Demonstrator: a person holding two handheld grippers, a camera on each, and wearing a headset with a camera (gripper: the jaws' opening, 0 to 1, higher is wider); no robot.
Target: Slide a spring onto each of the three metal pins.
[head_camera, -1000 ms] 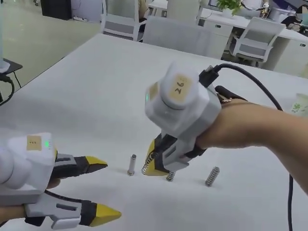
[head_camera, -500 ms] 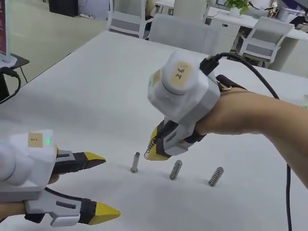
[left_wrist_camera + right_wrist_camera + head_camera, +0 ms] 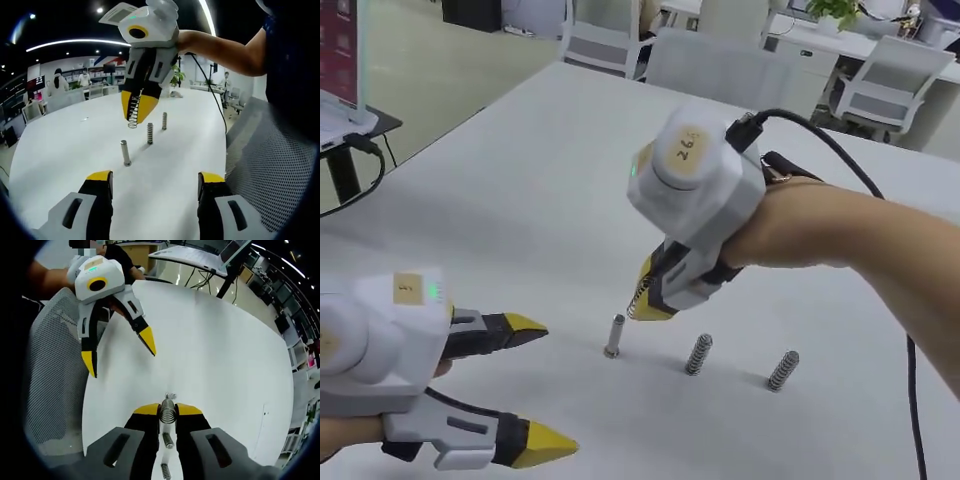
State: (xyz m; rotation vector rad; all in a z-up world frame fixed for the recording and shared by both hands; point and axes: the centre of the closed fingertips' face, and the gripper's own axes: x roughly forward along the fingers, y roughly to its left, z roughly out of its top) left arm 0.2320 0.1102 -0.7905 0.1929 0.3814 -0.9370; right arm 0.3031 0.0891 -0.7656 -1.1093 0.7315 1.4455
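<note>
On the white table (image 3: 520, 180) stands a bare metal pin (image 3: 615, 336). To its right stand two pins with springs on them (image 3: 698, 354) (image 3: 783, 370). My right gripper (image 3: 645, 305) hovers just above and right of the bare pin, shut on a spring (image 3: 638, 297) that hangs from its tips. In the right gripper view the spring (image 3: 168, 410) sits between the yellow tips, with the pin top (image 3: 170, 396) right beyond it. My left gripper (image 3: 540, 385) stands open at the near left. In the left gripper view the bare pin (image 3: 125, 152) is ahead of the open jaws.
A black cable (image 3: 840, 160) runs from the right gripper over the forearm. Office chairs (image 3: 720, 70) and desks line the table's far edge. A side stand with a laptop (image 3: 340, 110) is at the left. A mesh chair (image 3: 270, 165) is beside the table.
My right gripper has lifted off the table with the spring and come a little closer to the bare pin. The left gripper has held its place, open.
</note>
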